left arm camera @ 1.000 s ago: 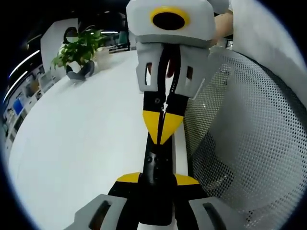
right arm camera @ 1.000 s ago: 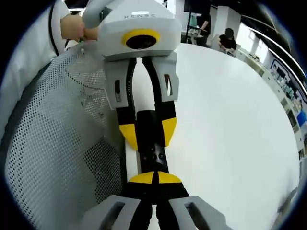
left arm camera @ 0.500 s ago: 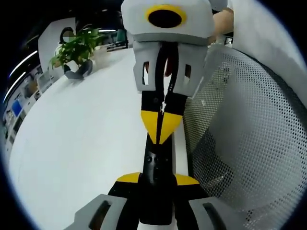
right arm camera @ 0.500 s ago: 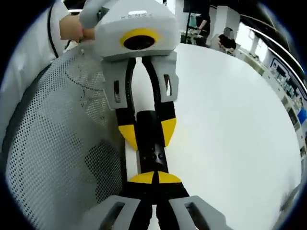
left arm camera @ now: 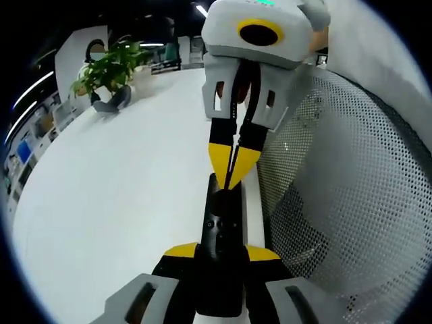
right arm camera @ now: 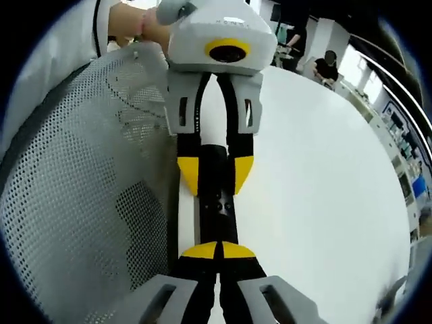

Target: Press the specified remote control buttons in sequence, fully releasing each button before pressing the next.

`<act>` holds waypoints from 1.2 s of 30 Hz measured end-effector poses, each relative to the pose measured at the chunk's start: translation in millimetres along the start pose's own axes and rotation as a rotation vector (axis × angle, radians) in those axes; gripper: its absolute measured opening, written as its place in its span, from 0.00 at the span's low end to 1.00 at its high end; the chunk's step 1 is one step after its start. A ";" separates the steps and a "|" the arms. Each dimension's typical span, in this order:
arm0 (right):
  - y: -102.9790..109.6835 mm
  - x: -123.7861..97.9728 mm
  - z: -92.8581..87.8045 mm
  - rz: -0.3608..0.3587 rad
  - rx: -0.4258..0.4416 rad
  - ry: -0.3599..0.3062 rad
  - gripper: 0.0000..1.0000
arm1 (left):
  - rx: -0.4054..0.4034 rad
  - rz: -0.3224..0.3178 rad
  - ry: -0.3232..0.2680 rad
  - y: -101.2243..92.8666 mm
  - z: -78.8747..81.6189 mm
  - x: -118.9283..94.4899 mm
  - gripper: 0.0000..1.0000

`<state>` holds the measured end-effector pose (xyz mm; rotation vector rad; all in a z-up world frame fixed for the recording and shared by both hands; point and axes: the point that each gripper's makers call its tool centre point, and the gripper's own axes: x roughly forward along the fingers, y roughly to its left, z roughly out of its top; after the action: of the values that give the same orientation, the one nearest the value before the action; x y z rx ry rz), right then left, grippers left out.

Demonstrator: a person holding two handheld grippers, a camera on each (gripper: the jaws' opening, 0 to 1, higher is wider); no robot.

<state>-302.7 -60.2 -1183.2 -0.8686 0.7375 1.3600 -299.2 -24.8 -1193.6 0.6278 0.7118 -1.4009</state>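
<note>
The remote control lay lengthwise at the worktop's near edge, a slim black bar with small buttons on its upper face, and it was held at one end between the yellow-tipped jaws of the left hand-held gripper. In the right gripper view the same remote control ran up the middle of the frame, with the left hand-held gripper pinching its far end from both sides. The right hand-held gripper had its 2 jaws pressed together into a single point, and that point stood at the remote's other end; whether it touched a button or sat just above could not be told. In its own view the right hand-held gripper showed the same shut tips over the remote's near end.

How many presses in the sequence were done was not shown, so the task appeared to be mid-course at best, with at least a full release left.

Beside the remote stood a mesh chair back. A potted plant sat far across the worktop.
</note>
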 end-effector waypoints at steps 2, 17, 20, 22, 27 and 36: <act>-1.6 0.7 0.2 0.019 0.030 0.011 0.00 | 0.004 -0.002 0.007 0.0 0.1 0.1 0.24; 2.1 4.5 10.3 -0.014 0.055 -0.053 0.00 | 0.006 -0.002 0.015 0.0 -0.3 0.1 0.24; 1.0 7.0 11.4 -0.008 0.051 -0.009 0.00 | 0.005 -0.001 0.016 0.0 -0.2 -0.1 0.24; 0.1 7.1 10.9 -0.009 0.067 0.000 0.00 | 0.004 -0.001 0.014 -0.1 -0.1 -0.3 0.24; -1.0 8.8 10.9 0.007 0.061 0.020 0.00 | 0.020 -0.002 0.026 -0.4 0.2 -0.2 0.24; -2.2 7.2 14.7 -0.004 0.154 -0.064 0.00 | 0.014 -0.006 0.026 0.1 0.3 -0.4 0.24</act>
<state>-300.6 -43.9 -1181.8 -0.7015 0.7799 1.3029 -299.2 -24.7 -1193.1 0.6564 0.7262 -1.4066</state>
